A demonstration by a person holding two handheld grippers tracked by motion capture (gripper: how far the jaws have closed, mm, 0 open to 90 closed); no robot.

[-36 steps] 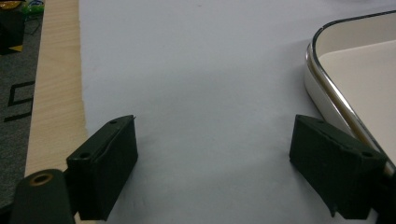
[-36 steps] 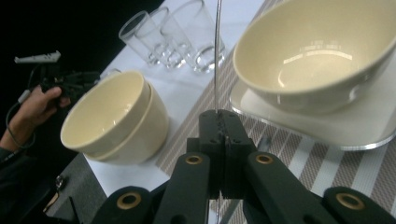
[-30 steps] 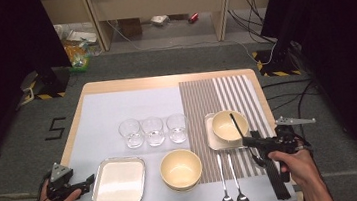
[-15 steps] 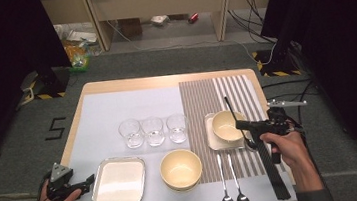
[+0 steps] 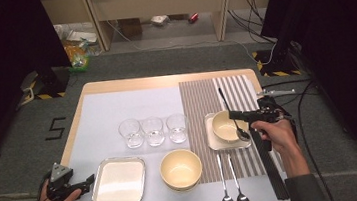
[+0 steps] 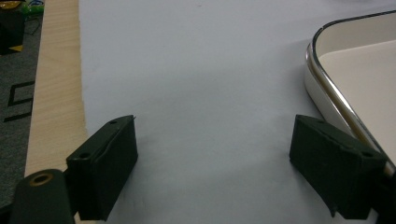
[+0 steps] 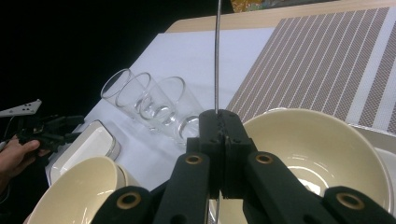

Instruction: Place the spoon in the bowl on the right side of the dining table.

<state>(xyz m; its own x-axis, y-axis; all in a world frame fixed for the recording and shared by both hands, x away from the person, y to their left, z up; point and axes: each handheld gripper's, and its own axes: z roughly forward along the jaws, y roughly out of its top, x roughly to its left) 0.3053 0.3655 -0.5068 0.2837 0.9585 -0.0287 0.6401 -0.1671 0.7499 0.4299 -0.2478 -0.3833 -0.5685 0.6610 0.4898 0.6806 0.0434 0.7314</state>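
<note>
The worktop (image 5: 101, 106) carries a striped mat (image 5: 226, 95). On the mat, a small tray (image 5: 212, 144) holds a bowl (image 5: 222, 126). My right gripper (image 5: 236, 117) has its fingers pressed together on a spoon (image 5: 230, 112), whose scoop sits in that bowl. My left gripper (image 5: 87, 180) rests beside a white tray (image 5: 119, 182), fingers (image 6: 105, 172) spread wide.

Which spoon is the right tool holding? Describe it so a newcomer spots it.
On the striped placemat, find the bowl on the square tray. The spoon leans over it, clamped in the right tool, scoop down, unlike the two spoons lying flat at the table's near edge.
</note>
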